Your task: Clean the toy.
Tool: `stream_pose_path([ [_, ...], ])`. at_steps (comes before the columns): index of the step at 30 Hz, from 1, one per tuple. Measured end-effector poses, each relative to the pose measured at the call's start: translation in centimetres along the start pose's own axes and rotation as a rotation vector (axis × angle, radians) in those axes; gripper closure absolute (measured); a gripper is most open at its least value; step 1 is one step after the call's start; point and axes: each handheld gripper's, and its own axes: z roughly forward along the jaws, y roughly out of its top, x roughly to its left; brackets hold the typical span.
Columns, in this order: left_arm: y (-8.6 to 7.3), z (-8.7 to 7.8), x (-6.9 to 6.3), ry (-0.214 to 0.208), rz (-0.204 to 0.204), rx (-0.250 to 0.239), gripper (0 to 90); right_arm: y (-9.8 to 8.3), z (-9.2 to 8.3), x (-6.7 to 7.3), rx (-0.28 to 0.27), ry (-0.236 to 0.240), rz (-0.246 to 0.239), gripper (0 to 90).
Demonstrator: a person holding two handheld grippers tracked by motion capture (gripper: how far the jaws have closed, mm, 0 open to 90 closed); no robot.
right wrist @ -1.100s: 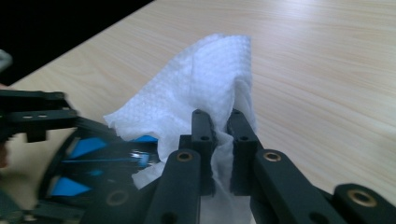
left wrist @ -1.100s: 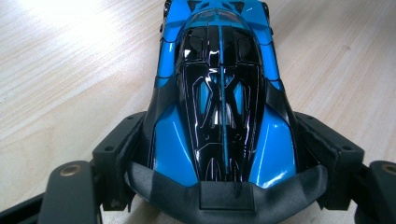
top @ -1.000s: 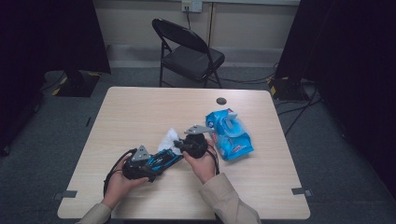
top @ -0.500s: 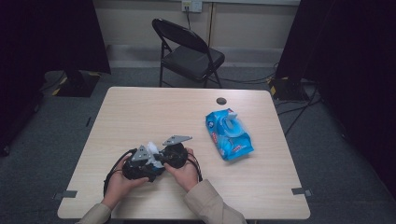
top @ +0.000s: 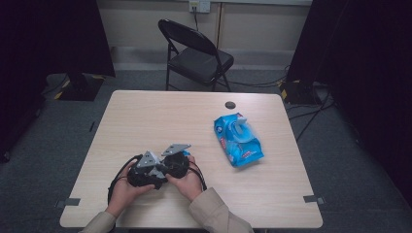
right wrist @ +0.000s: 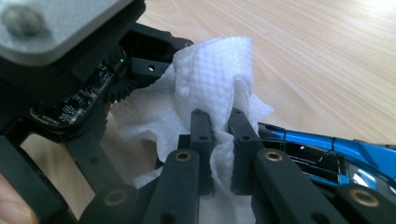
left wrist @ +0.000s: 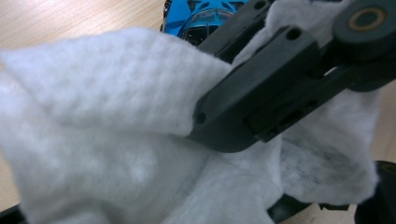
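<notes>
White dimpled paper wipe [right wrist: 215,65] sits bunched at the near left of the pale wooden table [top: 160,116], where the two hands meet, well apart from the blue plastic pack of wipes [top: 238,140] lying to the right with its flap raised.

The right gripper [right wrist: 219,116] has its black jaws pinched together on a fold of the wipe. The wipe is draped over the left gripper [top: 154,171], so I cannot tell how that one's jaws stand or whether they clamp anything. A shiny blue toy-like item with dark panels [right wrist: 327,144] shows just beside the wipe.

- **Tearing:** the grip takes in only a thin fold, so a hard rub or pull could rip the sheet or drag it out of the jaws.
- **Snagging:** loose folds could catch in the left gripper's linkage.
- **Knocking:** pressing blind through the cloth might push the blue item askew or off the table's near edge.
</notes>
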Motion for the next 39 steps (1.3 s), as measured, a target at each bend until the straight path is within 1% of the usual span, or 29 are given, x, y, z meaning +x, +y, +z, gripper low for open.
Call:
stream_pose_path([
  [4,0.0,0.0,0.0,0.0,-0.004,-0.003,24.2,0.0,0.1,-0.1,-0.005,-0.002,0.003,84.1],
  [6,0.0,0.0,0.0,0.001,0.0,0.0,24.3,0.0,0.1,-0.2,-0.007,0.001,0.008,84.3],
  [8,0.0,0.0,0.0,0.001,-0.001,-0.001,24.2,0.0,0.0,-0.4,-0.008,-0.005,0.008,84.3],
  [10,0.0,0.0,0.0,0.0,-0.001,-0.002,24.3,-0.2,0.0,-0.6,-0.016,0.003,0.023,84.4],
  [15,0.0,0.0,0.0,0.001,-0.001,-0.002,24.3,-0.1,0.0,-0.7,-0.016,-0.007,0.014,84.5],
  [18,0.0,0.0,0.0,0.001,-0.001,-0.002,24.3,-0.3,-0.2,-0.9,-0.021,-0.014,0.023,84.6],
  [20,0.0,0.0,0.0,0.002,0.001,-0.001,24.3,-0.5,-0.3,-1.3,-0.041,0.001,0.055,84.7],
  [23,0.0,0.0,0.0,0.002,-0.001,-0.002,24.3,-0.5,-0.4,-1.2,-0.038,-0.004,0.043,84.7],
  [29,0.0,0.0,0.0,0.002,0.002,-0.001,24.3,-0.5,-0.4,-1.3,-0.04,-0.005,0.041,84.9],
  [31,0.0,0.0,0.0,0.002,0.001,-0.001,24.3,-0.5,-0.5,-1.4,-0.041,-0.006,0.052,84.9],
  [37,0.0,0.0,0.0,0.002,0.003,0.0,24.3,-0.5,-0.6,-1.4,-0.05,-0.019,0.049,85.1],
  [39,0.0,0.0,0.0,-0.001,-0.001,-0.001,24.3,-0.6,-0.7,-1.6,-0.059,-0.022,0.061,85.1],
])
